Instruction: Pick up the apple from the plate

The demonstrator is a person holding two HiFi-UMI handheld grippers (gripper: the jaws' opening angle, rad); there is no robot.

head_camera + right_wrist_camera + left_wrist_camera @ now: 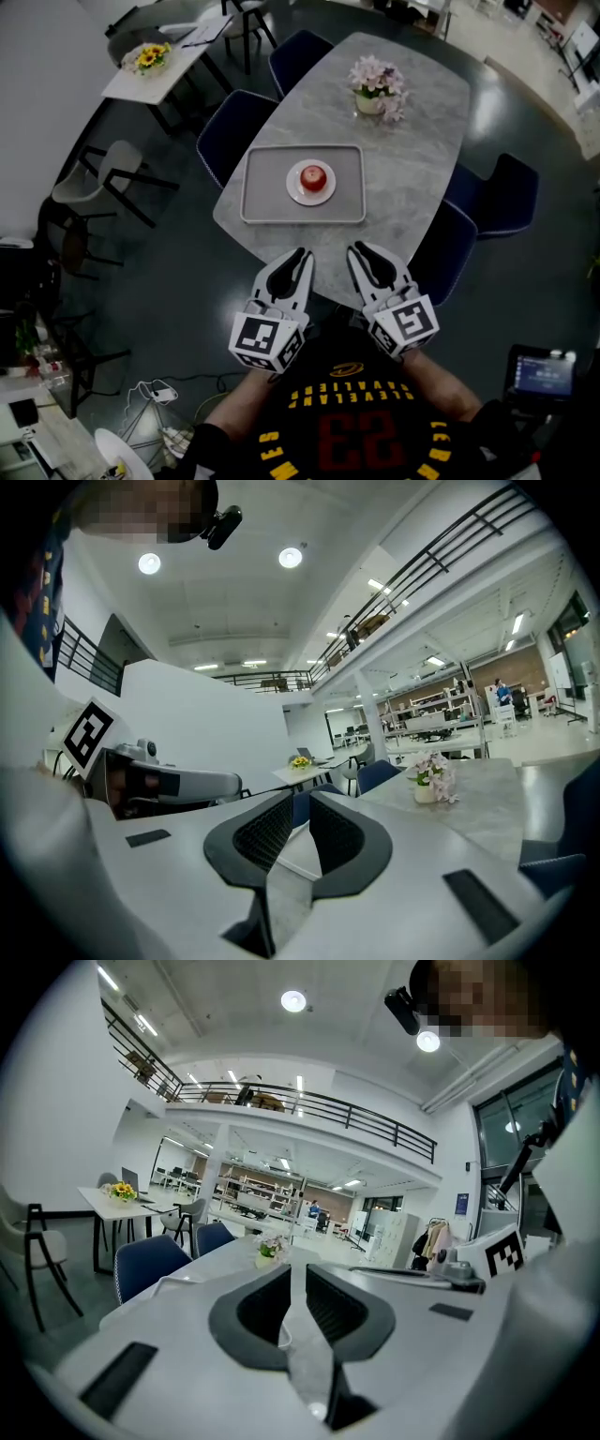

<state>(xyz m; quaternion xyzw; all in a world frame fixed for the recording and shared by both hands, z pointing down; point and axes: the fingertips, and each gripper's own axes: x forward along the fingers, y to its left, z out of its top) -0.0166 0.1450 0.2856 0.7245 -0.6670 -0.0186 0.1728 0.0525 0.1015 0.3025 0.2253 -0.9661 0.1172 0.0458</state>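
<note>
Nothing of the pick-up is done so far, judging by how things lie. The apple sits whole and untouched in the middle of a small white plate, and the plate stands at the centre of a grey tray on the near half of the table. A pot of flowers stands further up the table, at about one o'clock from the apple and well apart from it. Both tools hang off the near edge of the table, close to the person's body, side by side and pointing up towards the tray. From the left gripper the apple lies at roughly twelve to one o'clock. From the right gripper it lies at about eleven o'clock. Neither is near it. Each gripper's own view shows its dark jaws drawn close together, with only a thin slit between them and nothing held in that slit. Both views look out level over the room rather than down at the plate. All the work is ahead: one gripper has to reach forward over the tray rim, spread its jaws wide enough for the round fruit, come down around it, close and lift. Either hand looks about equally placed for that.
</note>
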